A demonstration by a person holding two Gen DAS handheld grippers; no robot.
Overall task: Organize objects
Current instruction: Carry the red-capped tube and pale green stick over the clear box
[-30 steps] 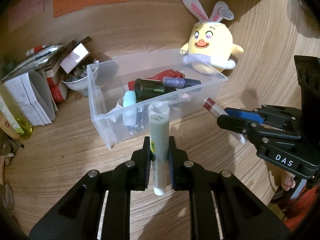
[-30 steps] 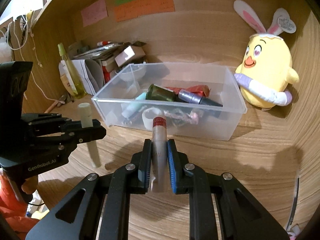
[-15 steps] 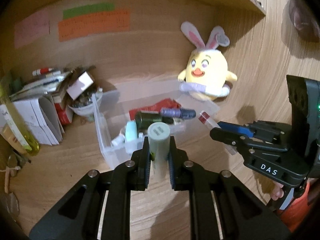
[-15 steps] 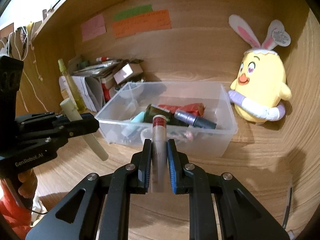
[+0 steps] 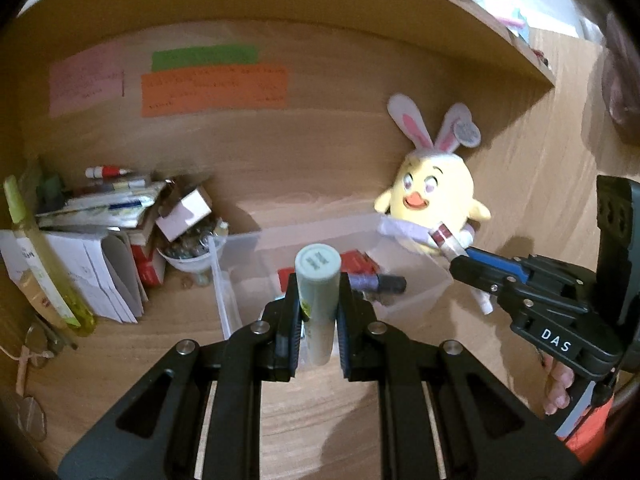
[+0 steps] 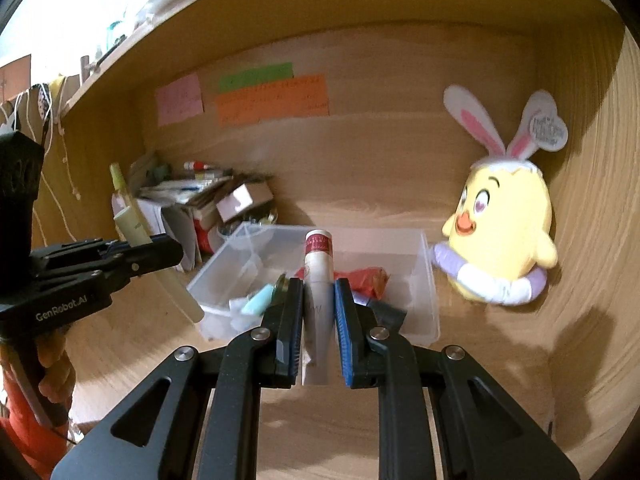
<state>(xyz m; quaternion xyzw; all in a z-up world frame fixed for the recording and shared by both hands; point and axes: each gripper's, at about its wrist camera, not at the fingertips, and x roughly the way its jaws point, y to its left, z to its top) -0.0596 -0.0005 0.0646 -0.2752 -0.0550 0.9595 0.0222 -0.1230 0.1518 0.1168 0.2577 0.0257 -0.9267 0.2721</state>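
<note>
My left gripper is shut on a pale green tube, held cap-forward above the desk. My right gripper is shut on a whitish tube with a red cap. Both hang just in front of a clear plastic bin that holds a dark bottle, a purple tube, a red packet and a teal item. In the left wrist view the right gripper shows at the right with the red-capped tube. Seen from the right wrist, the left gripper carries the green tube.
A yellow chick plush with bunny ears leans against the back wall right of the bin. Stacked papers, boxes and a bowl crowd the left corner beside a yellow-green bottle. Coloured notes hang on the wall under a shelf.
Both grippers have risen with their tubes and tipped up, so the bin sits lower and farther off, and the wall notes and shelf have come into view.
</note>
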